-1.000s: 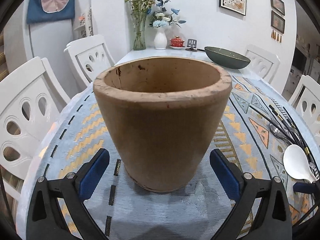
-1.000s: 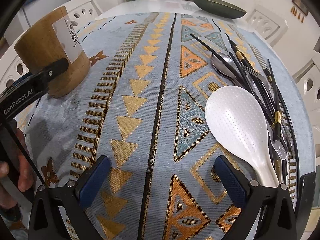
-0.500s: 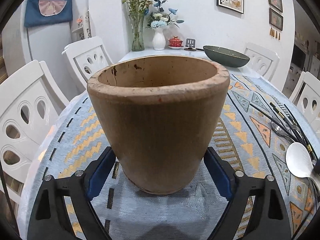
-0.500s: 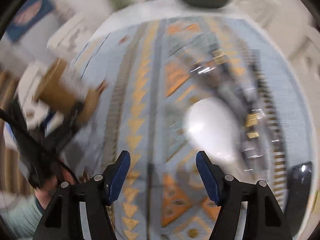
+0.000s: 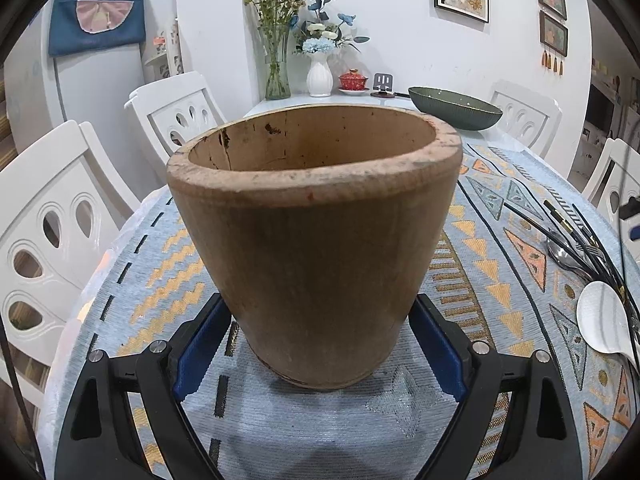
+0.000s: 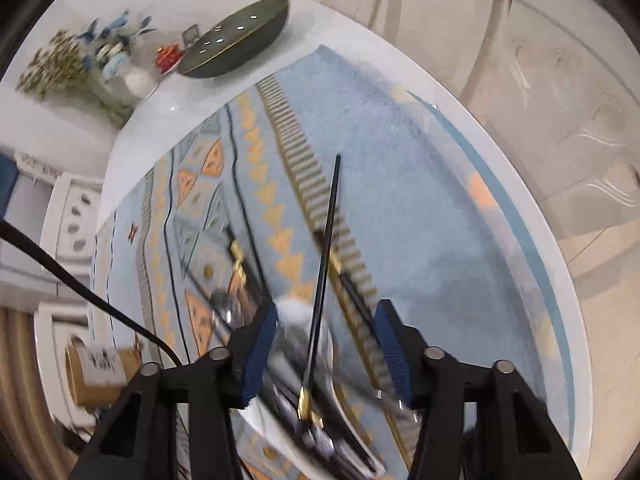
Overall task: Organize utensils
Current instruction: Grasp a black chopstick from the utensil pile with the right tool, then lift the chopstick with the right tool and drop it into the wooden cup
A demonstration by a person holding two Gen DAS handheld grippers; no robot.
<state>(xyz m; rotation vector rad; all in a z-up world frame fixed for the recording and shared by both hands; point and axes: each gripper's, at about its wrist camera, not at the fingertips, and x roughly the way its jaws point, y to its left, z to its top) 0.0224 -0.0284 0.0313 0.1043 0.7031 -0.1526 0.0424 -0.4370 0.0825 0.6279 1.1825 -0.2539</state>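
A brown wooden utensil holder [image 5: 316,240] stands upright on the patterned cloth and fills the left wrist view. My left gripper [image 5: 318,344] is shut on its lower wall, one blue pad on each side. At the right lie black chopsticks [image 5: 576,236], a metal spoon [image 5: 564,254] and a white rice spoon [image 5: 600,320]. In the blurred right wrist view my right gripper [image 6: 326,348] hangs over that pile with its jaws closing. One black chopstick [image 6: 326,240] runs between them, clear of both pads. The holder [image 6: 100,376] shows at the lower left.
A dark green bowl [image 5: 456,108], a glass vase [image 5: 276,72], a white vase [image 5: 319,76] and a red lidded cup [image 5: 353,79] stand at the table's far end. White chairs [image 5: 52,240] ring the table. The table's right edge [image 6: 560,260] runs close to the utensils.
My left jaws have closed onto the holder's base. The right gripper has swung across to the utensil pile, rolled, and its jaws have narrowed around a chopstick.
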